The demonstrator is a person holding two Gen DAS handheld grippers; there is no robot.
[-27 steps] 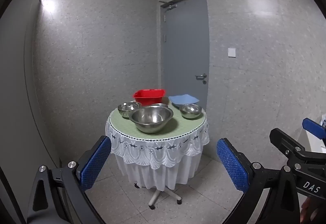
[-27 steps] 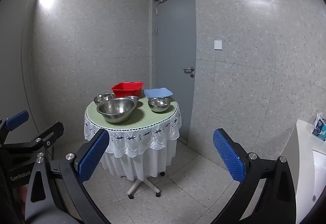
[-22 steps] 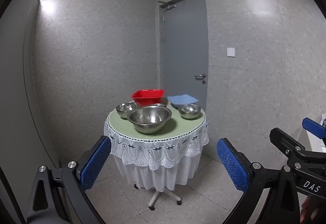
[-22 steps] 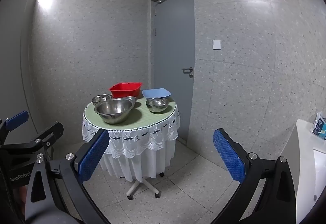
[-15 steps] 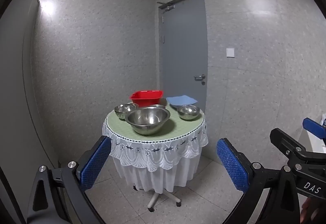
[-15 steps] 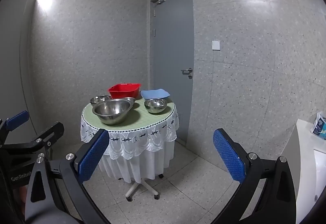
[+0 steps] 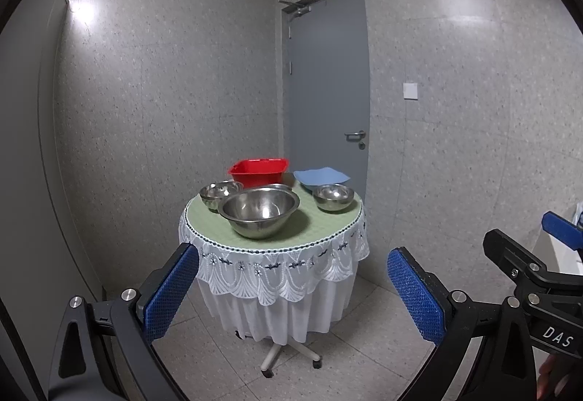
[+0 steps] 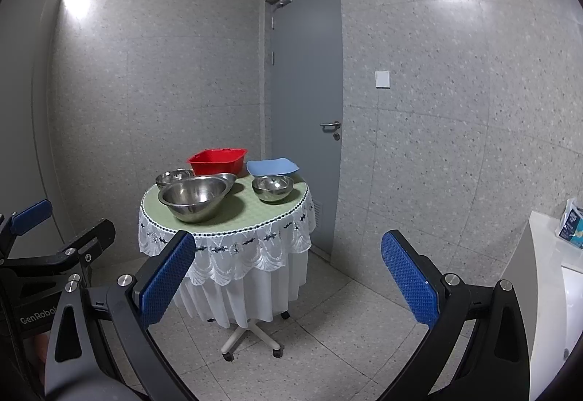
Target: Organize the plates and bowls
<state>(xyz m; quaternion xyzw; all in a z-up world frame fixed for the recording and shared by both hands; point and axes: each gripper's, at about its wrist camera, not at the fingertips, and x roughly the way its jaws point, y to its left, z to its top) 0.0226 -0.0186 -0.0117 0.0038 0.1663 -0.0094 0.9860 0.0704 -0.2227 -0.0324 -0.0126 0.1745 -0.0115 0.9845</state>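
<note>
A small round table (image 7: 320,224) with a green top and white lace skirt stands some way ahead. On it are a large steel bowl (image 7: 259,212) at the front, a small steel bowl (image 7: 218,192) at the left, another small steel bowl (image 7: 333,197) at the right, a red plastic basin (image 7: 259,172) at the back and a blue plate (image 7: 321,177) at the back right. A further steel rim shows behind the large bowl. My left gripper (image 7: 293,286) and right gripper (image 8: 288,279) are both open, empty and well short of the table (image 8: 291,204).
A grey shut door (image 7: 328,87) stands behind the table. Speckled grey walls close the corner. The table stands on a wheeled base (image 7: 288,355) on a tiled floor. A white counter (image 8: 546,277) with a blue packet (image 8: 570,224) lies at the right.
The table has shifted slightly left and lower in both views as both grippers drift; the jaws stay open and nothing on the table has moved.
</note>
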